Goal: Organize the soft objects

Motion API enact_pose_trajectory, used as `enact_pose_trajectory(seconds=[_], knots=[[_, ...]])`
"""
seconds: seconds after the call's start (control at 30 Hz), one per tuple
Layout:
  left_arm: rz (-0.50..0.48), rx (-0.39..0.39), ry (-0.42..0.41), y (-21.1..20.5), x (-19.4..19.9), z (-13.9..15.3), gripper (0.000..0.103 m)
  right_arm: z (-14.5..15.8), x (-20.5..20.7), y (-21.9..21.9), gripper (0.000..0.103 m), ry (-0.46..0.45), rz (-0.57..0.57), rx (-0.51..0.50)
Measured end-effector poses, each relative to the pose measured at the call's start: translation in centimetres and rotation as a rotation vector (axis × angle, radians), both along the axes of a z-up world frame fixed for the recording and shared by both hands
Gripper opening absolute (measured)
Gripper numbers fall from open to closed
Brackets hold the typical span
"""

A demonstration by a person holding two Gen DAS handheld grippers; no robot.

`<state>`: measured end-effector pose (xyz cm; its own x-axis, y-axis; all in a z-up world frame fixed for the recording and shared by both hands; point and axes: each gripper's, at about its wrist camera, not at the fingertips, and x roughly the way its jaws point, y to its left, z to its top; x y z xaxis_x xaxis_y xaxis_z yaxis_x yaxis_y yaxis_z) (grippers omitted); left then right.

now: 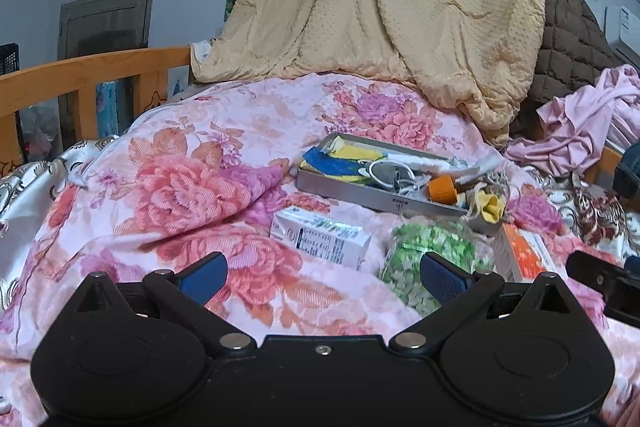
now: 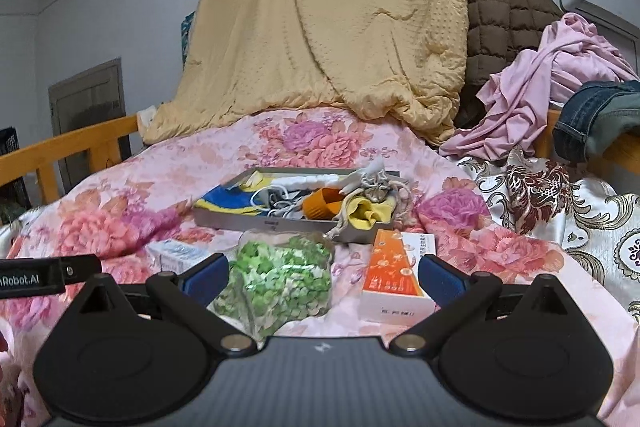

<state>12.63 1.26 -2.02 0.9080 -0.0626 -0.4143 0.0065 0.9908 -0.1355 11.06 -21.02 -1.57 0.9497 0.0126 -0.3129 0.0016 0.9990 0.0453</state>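
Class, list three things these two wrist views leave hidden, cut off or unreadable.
1. White carton: right wrist view, mostly hidden behind the right gripper finger and green bag.
2. Orange box: left wrist view, its near end hidden by the left gripper.
3. Grey tray label: too small to read in either view.

We look forward low over the bed from both wrists, near the clutter. Both views share the grey tray [image 1: 360, 193] [image 2: 280, 225], mid-frame, and the yellow blanket [image 1: 380, 7] [image 2: 320, 27] in the upper centre.
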Motion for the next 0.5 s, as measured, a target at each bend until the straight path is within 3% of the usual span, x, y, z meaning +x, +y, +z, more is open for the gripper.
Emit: enact_pose_trajectory(seconds=[0.17, 0.5], knots=[[-0.01, 0.028, 0.013, 0.6, -1.3, -1.0, 0.102, -0.3, -0.6, 0.5, 0.103, 0.018, -0.007, 0.012], [0.005, -0.001, 0.011, 1.8, -1.9, -1.4, 0.102, -1.0, -1.0, 0.8, 0.103, 0.037, -0.036, 0.009]])
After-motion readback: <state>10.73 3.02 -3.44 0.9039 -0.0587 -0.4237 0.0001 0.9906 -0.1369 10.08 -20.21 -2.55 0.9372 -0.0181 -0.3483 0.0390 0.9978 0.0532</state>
